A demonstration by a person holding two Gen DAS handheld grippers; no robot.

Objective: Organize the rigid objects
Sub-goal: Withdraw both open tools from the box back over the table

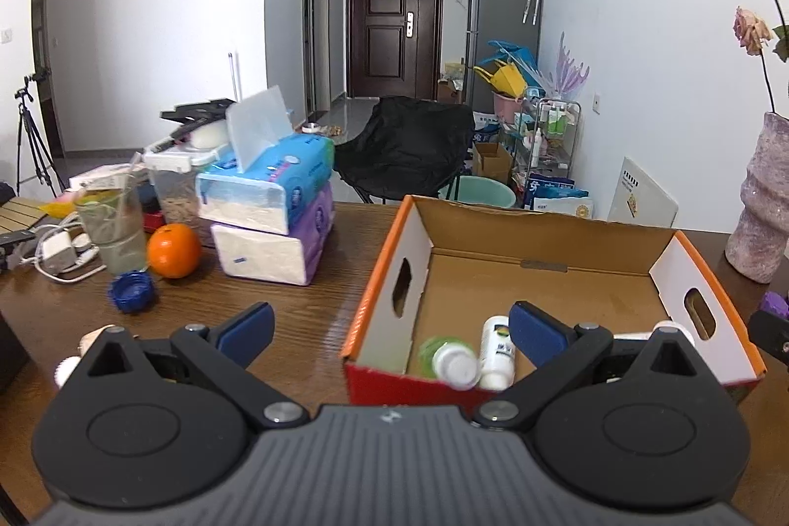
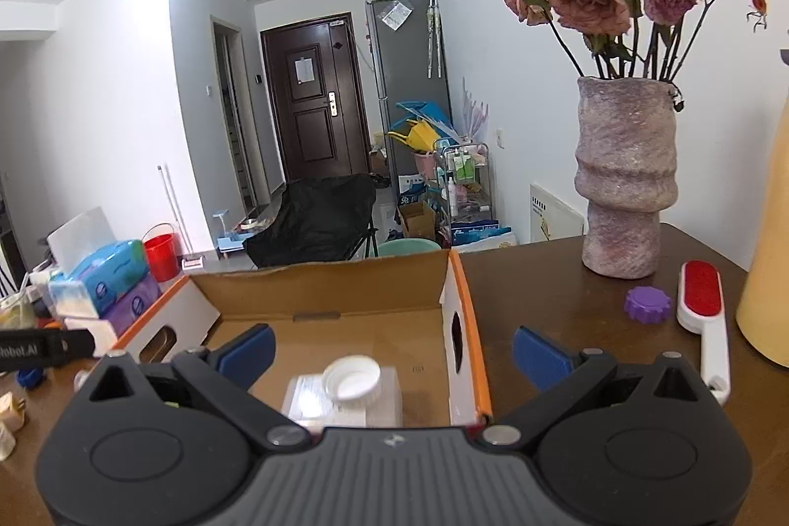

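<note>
Two small bottles (image 1: 468,356) lie on their sides in the near-left corner of an open cardboard box (image 1: 552,274) on a wooden table (image 1: 305,319). The green one's white cap points toward the camera; the white one's long axis runs front to back. A white-lidded container (image 2: 345,393) rests near the box's right wall. The left gripper (image 1: 389,326) and right gripper (image 2: 392,348) both hover spread wide, holding nothing. Judged stage: between placements. Next likely calls for reaching the purple cap (image 2: 647,303) or lint brush (image 2: 702,319) outside.
</note>
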